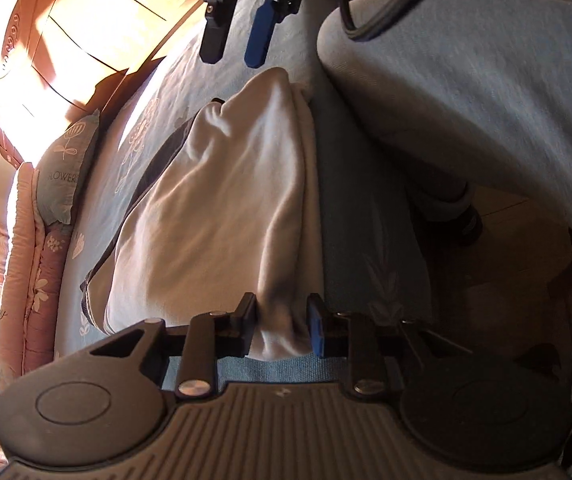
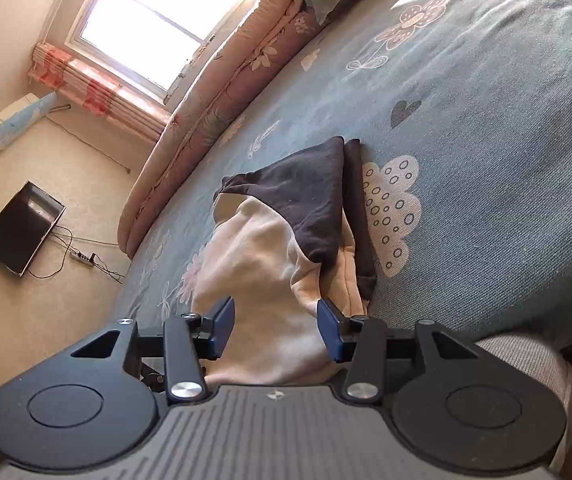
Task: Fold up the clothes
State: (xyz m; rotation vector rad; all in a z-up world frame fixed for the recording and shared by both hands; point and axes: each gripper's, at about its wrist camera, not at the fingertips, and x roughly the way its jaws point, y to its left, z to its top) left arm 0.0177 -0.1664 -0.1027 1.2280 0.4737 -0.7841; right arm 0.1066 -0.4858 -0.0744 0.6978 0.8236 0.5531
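Between the two black fingers of the left gripper [image 1: 281,330], nearest the left wrist camera, hangs a bunched fold of the cream fleece garment with dark brown trim [image 1: 221,208]. The jaws stand fairly wide, and whether the pads actually press the cloth cannot be told from this view. From there the garment runs away from the tongs along the blue-grey bedspread with pale flower drawings [image 1: 137,140], narrowing to a point at its far end. Its dark brown edge shows along the left side, lying on the spread.

Just past that far tip, the right gripper [image 1: 234,50] comes in from the top of the left wrist view, one black finger and one blue finger apart, hovering above the cloth without touching it.

Seen from the right wrist camera, the right gripper [image 2: 275,330] has its blue-padded jaws wide, with the cream cloth [image 2: 261,264] lying between and below them; nothing is pinched. Farther on, a dark brown triangular flap [image 2: 306,196] lies folded over the cream part, beside a white cloud motif on the bedspread [image 2: 486,120].

Beyond the garment, a rolled pink floral quilt [image 2: 221,92] lies along the bed's far edge, with a grey-blue pillow printed with flowers [image 1: 65,168] next to it. A bright window [image 2: 157,16] stands in the wall behind.
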